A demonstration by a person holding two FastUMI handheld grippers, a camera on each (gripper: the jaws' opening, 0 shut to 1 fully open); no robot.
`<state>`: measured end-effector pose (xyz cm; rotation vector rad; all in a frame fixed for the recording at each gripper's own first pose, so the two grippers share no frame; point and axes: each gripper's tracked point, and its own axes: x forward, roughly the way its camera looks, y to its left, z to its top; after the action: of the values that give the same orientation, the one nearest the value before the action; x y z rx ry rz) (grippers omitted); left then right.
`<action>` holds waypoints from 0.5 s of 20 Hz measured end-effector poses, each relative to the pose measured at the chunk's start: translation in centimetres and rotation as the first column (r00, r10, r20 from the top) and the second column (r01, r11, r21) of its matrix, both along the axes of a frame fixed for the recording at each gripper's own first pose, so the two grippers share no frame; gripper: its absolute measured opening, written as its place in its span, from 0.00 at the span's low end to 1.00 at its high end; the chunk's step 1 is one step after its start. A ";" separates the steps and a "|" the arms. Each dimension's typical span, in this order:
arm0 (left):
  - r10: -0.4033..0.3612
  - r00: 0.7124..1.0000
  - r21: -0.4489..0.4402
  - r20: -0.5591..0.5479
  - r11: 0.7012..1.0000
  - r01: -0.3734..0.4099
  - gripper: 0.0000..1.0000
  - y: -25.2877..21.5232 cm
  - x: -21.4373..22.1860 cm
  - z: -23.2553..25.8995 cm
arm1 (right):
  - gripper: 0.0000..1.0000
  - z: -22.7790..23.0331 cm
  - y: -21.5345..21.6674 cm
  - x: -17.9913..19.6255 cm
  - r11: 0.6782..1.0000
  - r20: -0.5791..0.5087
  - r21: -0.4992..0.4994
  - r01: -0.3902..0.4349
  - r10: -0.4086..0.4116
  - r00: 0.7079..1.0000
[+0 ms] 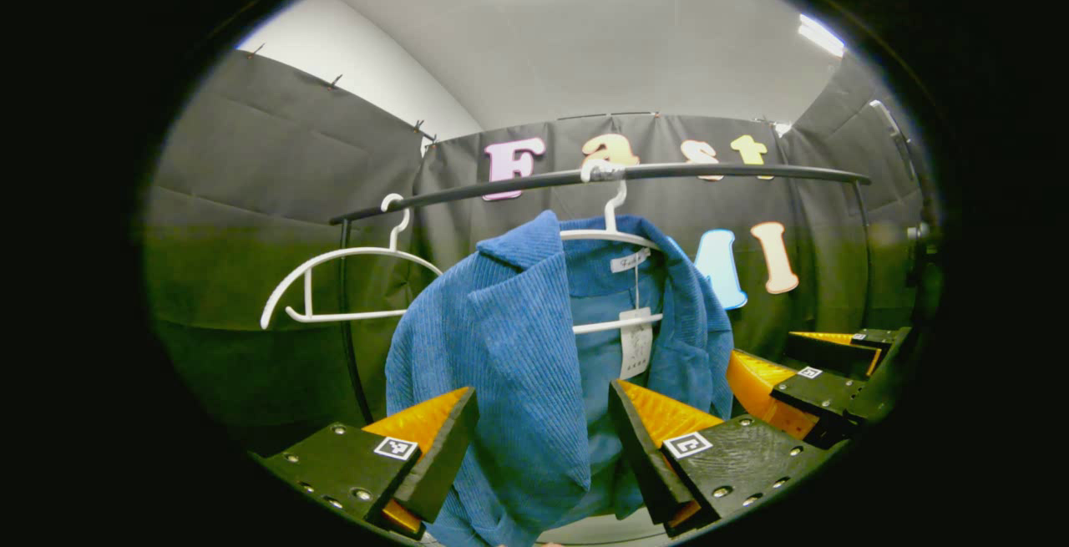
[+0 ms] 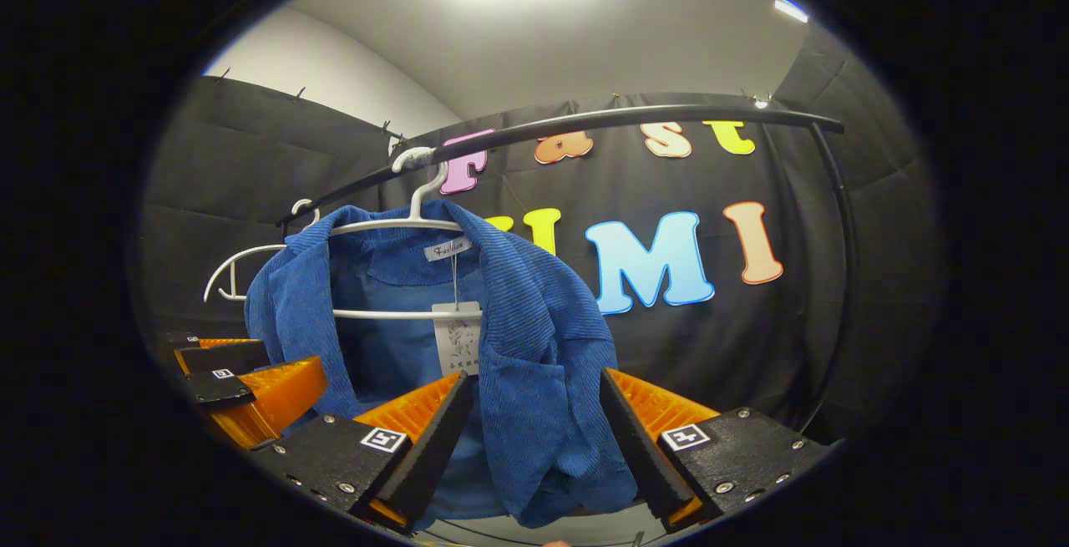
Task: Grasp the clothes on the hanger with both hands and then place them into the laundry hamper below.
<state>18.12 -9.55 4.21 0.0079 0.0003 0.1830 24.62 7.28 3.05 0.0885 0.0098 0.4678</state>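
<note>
A blue corduroy jacket (image 1: 509,338) hangs on a white hanger (image 1: 614,234) from the black rail (image 1: 710,169), with a paper tag (image 1: 636,342) at its neck. In the left gripper view my left gripper (image 1: 543,405) is open, its fingers on either side of one front panel. The right gripper (image 1: 760,348) is at the jacket's far edge. In the right gripper view the jacket (image 2: 534,338) hangs on the same hanger (image 2: 392,225). My right gripper (image 2: 534,392) is open, with the other front panel hanging between its fingers. The left gripper (image 2: 276,367) sits low at the jacket's left side.
An empty white hanger (image 1: 334,280) hangs on the rail to the left of the jacket, also visible as the hanger (image 2: 230,267) behind the jacket's shoulder. The rail (image 2: 626,117) bends down into an upright post (image 2: 839,280) at the right. Black cloth walls stand close behind.
</note>
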 end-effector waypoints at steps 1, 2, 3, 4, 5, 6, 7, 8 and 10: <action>0.009 1.000 -0.008 -0.014 1.000 -0.009 0.96 0.0 0.6 -0.7 | 0.95 -0.3 0.5 0.5 1.000 -0.006 0.004 -0.024 0.024 1.000; 0.020 0.999 -0.015 -0.032 1.000 -0.021 0.96 0.0 1.0 -1.3 | 0.95 -0.9 0.9 1.0 0.999 -0.018 0.006 -0.039 0.040 0.999; 0.032 0.998 -0.019 -0.050 0.999 -0.033 0.96 0.2 1.4 -2.0 | 0.95 -1.5 1.2 1.5 0.999 -0.031 0.006 -0.050 0.050 0.998; 0.044 0.997 -0.018 -0.066 0.999 -0.045 0.90 0.4 1.8 -2.6 | 0.95 -2.1 1.5 2.0 0.998 -0.047 0.005 -0.064 0.064 0.997; 0.059 0.995 -0.014 -0.085 0.998 -0.060 0.91 0.5 1.9 -3.3 | 0.95 -2.8 2.0 2.5 0.997 -0.061 0.005 -0.081 0.081 0.995; 0.077 0.992 -0.009 -0.098 0.997 -0.078 0.91 0.9 2.1 -3.8 | 0.95 -3.4 2.6 2.9 0.995 -0.076 0.002 -0.097 0.097 0.992; 0.093 0.990 -0.006 -0.110 0.996 -0.094 0.91 1.1 2.3 -4.2 | 0.95 -4.1 3.1 3.4 0.994 -0.090 -0.004 -0.109 0.108 0.990; 0.104 0.987 -0.007 -0.121 0.994 -0.105 0.91 1.4 2.5 -4.5 | 0.94 -4.6 3.3 3.8 0.993 -0.102 -0.012 -0.115 0.113 0.988; 0.119 0.983 -0.014 -0.137 0.992 -0.122 0.91 1.7 2.8 -5.3 | 0.95 -5.7 3.9 4.9 0.993 -0.125 -0.025 -0.112 0.108 0.986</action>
<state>20.93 -7.87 -1.10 -0.0017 0.1390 0.3034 29.51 11.15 -2.63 0.0862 0.1440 0.5720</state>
